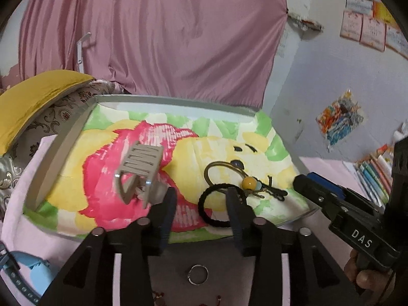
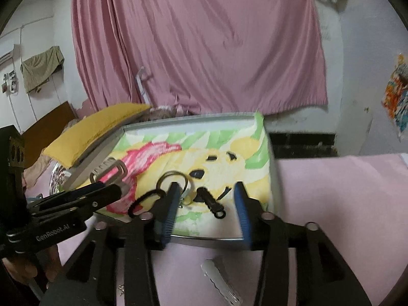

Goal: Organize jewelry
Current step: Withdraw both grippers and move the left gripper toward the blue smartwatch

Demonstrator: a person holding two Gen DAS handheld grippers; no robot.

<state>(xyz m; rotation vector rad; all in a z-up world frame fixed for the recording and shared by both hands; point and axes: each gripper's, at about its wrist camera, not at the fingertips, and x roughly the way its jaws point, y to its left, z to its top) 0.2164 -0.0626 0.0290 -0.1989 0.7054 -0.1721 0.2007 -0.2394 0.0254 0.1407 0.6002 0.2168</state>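
Observation:
A grey tray [image 1: 57,153] lined with a colourful cartoon sheet lies on the pink cloth. In it are a beige claw hair clip [image 1: 139,172], a black hair tie [image 1: 207,207], a brown cord with a yellow bead [image 1: 248,182] and a black clip [image 2: 211,201]. My left gripper [image 1: 201,199] is open above the tray's near edge; the claw clip lies just beyond its left fingertip. My right gripper [image 2: 206,191] is open over the tray's near right part, around the black clip. A silver ring [image 1: 198,274] lies on the cloth below my left gripper. A silver hair clip [image 2: 220,280] lies below my right gripper.
A yellow cushion [image 1: 33,97] and a patterned cloth lie left of the tray. A pink curtain [image 1: 153,38] hangs behind. Books [image 1: 374,170] stand at the right. A light blue object [image 1: 30,272] with a dark strap lies at the lower left.

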